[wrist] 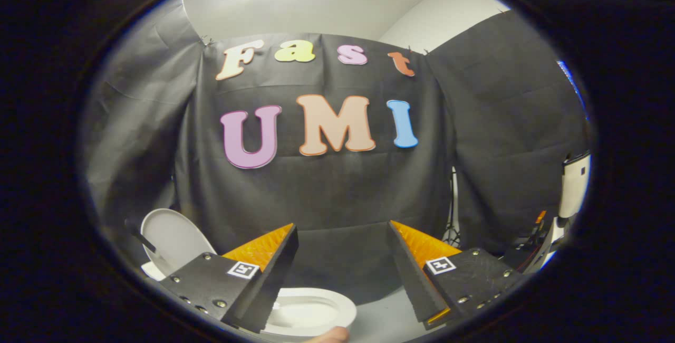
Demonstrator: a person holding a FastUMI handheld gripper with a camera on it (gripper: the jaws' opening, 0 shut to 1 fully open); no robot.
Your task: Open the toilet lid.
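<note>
Gripper [341, 258] is spread wide, fingers well apart w/ nothing between them; both fingers [263, 274] point toward the black cloth wall [327, 195], holding nothing.

Toilet bowl [311, 314] sits low, just ahead of and below the left finger, partly hidden by it; white rim shows w/ the open hollow inside. Toilet lid [171, 237] is already up: stands tilted back, off to the left of the bowl and beyond the left finger, its pale inner face toward the camera, apart from the bowl rim. A dark thin bar [141, 237] crosses the lid's left edge; can't tell what it is.

A fingertip [329, 335] of a person shows just below the bowl's near rim. Far right of the bowl, past the right finger, white equipment [572, 190] stands beside the cloth, w/ a tripod leg [452, 221] closer in. Floor [379, 316] right of bowl is pale grey.
</note>
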